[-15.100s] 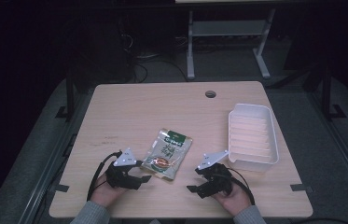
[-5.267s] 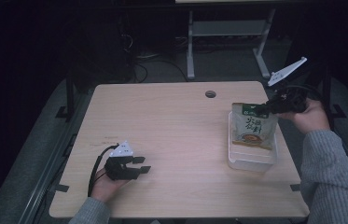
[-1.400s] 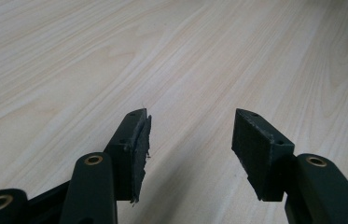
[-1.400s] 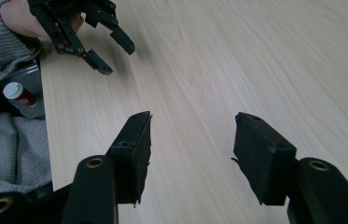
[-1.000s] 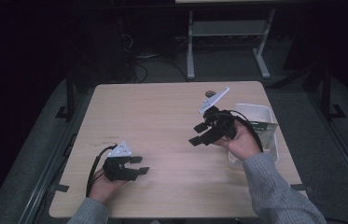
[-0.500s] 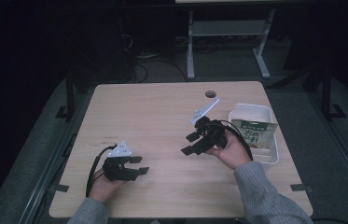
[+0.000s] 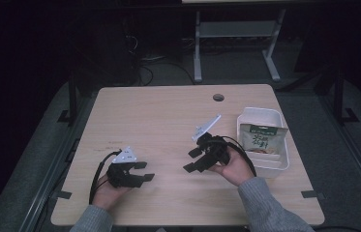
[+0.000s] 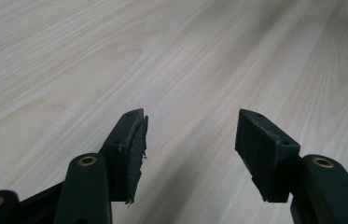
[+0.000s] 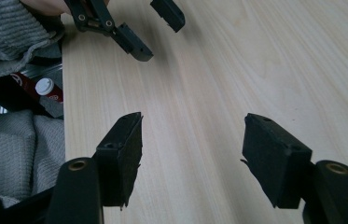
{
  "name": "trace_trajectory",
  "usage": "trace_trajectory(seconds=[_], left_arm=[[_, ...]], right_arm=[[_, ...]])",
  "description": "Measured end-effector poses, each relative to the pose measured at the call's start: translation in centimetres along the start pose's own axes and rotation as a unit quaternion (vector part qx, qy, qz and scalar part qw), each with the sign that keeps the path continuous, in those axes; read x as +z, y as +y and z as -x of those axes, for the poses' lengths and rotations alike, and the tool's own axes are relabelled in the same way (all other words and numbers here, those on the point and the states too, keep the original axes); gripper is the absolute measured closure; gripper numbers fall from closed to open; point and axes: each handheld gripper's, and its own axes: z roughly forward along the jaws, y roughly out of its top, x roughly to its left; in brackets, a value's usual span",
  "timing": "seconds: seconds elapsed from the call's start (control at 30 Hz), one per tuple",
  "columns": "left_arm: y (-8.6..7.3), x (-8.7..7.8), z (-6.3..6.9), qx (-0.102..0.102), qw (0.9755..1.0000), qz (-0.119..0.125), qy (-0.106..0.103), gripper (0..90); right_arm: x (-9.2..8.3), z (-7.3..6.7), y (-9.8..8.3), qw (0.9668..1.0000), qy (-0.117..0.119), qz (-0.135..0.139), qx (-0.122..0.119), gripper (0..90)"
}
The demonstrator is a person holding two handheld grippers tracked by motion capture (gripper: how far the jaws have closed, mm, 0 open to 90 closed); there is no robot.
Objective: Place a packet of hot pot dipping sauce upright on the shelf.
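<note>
Resting in the white tub (image 7: pixel 278 163), the light, crinkly snack pouch (image 7: pixel 263 140) looked best pinched at its edge; both grippers, left gripper (image 7: pixel 142 172) and right gripper (image 7: pixel 192 160), gaped empty.

A light wooden table (image 7: pixel 158 116) fills the middle of the high view. It has a small round hole (image 7: pixel 218 97) near its far edge. Behind it, at the top, stands a grey metal frame (image 7: pixel 236 43) on the dark floor (image 7: pixel 33 145).

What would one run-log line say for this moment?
snack packet: in white tray | right gripper: open, empty, beside tray | left gripper: open, empty, on table
</note>
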Motion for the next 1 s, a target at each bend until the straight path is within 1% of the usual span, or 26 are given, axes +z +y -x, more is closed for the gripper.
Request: trace_trajectory(seconds=[0.27,0.53,0.77,0.87,1.0], left_arm=[[0.0,0.0,0.0,0.001,1.0000,-0.002,0.001,42.0],[0.0,0.1,0.0,0.002,1.0000,-0.003,0.002,41.4],[0.0,0.2,0.1,0.002,1.0000,-0.003,0.002,40.9],[0.0,0.1,0.1,0.003,1.0000,-0.004,0.002,40.7],[0.0,0.1,0.1,0.003,1.0000,-0.004,0.003,40.6]], right_arm=[[1.0,-0.3,-1.3,0.9999,0.006,0.003,0.010,36.3],[1.6,-0.3,-2.7,0.9997,0.014,0.008,0.020,35.9],[2.3,-0.5,-3.7,0.9994,0.020,0.004,0.029,35.0],[2.6,-0.6,-3.9,0.9991,0.026,-0.003,0.033,34.2],[2.8,-0.9,-4.3,0.9990,0.028,-0.001,0.035,34.2]])
